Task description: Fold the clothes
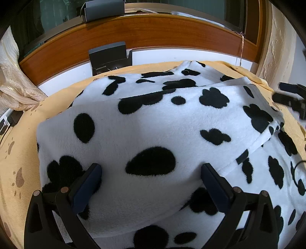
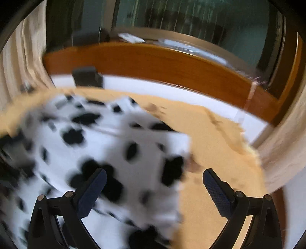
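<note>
Yellow bedding point(image 1: 21, 149) carries the cow-print garment point(image 1: 153, 118), partly folded. Left gripper point(image 1: 151, 183), fingers apart and empty, sits right over the folded layer's near edge; right gripper point(image 2: 155, 187), also spread and empty, straddles its right edge.

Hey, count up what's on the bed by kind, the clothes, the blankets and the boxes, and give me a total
Cow-print fleece garment: 1
Yellow paw-print blanket: 1
Dark box: 1, standing at the far edge by the wooden headboard
Total: 3
Another grey box sits above the headboard, off the bed, so it is not counted.
</note>
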Available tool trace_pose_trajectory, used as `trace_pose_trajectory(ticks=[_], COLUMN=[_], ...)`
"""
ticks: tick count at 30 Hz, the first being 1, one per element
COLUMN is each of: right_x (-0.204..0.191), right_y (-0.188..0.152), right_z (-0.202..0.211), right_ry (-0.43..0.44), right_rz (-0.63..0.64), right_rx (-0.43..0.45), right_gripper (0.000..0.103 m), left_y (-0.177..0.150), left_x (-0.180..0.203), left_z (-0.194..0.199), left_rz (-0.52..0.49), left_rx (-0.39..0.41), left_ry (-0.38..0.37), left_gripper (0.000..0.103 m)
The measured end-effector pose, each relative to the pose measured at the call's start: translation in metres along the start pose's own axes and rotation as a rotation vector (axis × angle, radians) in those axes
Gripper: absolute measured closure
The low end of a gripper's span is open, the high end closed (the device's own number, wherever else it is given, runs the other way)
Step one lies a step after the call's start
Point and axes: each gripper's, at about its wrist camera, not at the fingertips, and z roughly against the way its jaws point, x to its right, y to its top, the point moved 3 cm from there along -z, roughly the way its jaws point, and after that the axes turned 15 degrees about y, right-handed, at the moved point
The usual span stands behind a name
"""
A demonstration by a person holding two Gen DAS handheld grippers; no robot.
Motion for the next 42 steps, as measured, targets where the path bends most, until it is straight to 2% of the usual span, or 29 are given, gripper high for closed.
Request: trace_pose_trajectory(ticks=[2,6,9,11,13,15,27,33,38,42], right_x=[-0.003,-0.003,0.004,-0.004,-0.012,-0.014,-0.015,-0.017,-0.019,-0.020], right_y=[0.007,0.010,0.000,-0.004,-0.009,-0.013,-0.013,-0.010,-0.009,-0.010], right_z=[-0.009,-0.039,-0.064,-0.071,-0.075,-0.073,-0.070,-0.072,-0.074,-0.072], right_ry=[0.139,0.296,0.231,0.168,0.108,0.085,0.066,0.050,0.030,0.008], right_rz=[-0.060,-0.153,-0.148,-0.045,0.048,0.081,0.083,0.059,0.060,0.047], right_rx=[0.003,-0.037,-0.116,-0.134,-0.137,-0.108,-0.100,-0.122,-0.103,-0.089], right_gripper=[0.001,0.001,0.001,0.001,0.001,0.001,0.001,0.001,0.001,0.001], left_y=[0.000,0.000,0.000,0.000,-0.001,-0.001,0.000,0.000,-0.002,-0.002], left_x=[0.000,-0.001,0.000,0.000,0.000,0.000,-0.001,0.003,0.009,0.004], left_z=[0.000,0.000,-0.001,-0.001,-0.001,-0.001,-0.002,0.000,0.004,0.003], left_rz=[0.000,0.000,-0.001,-0.001,-0.001,-0.001,0.013,0.008,-0.001,0.021], left_rx=[0.000,0.000,-0.001,-0.001,-0.001,-0.002,-0.004,-0.014,-0.008,-0.019], left_ry=[-0.001,-0.003,-0.005,-0.005,-0.004,-0.005,-0.022,0.007,0.081,0.054], left_gripper=[0.000,0.000,0.000,0.000,0.000,0.000,0.000,0.000,0.000,0.000])
